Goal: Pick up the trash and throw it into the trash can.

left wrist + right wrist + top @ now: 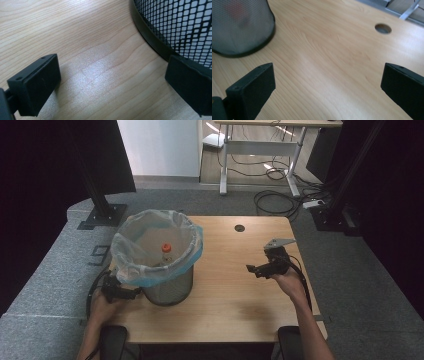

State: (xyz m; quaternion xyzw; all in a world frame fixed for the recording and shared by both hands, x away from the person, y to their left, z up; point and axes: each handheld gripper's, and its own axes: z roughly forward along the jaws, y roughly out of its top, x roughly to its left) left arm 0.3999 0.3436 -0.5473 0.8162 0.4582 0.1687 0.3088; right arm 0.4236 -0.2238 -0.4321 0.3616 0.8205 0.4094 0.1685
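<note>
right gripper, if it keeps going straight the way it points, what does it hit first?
Probably the bare wooden table: the right gripper, open, points down at it. The mesh bin sits off to one side, likely missed.

The left tongs (121,293) sit low at the person's left, held by the left hand (102,306), jaws pointing to the person's right. In the left gripper view the left tongs (110,85) have their two black jaws spread wide, nothing between them. The right tongs (260,268) are raised in the right hand (289,282), the forearm reaching up from below. In the right gripper view the right tongs (327,90) also stand wide apart and empty.
</note>
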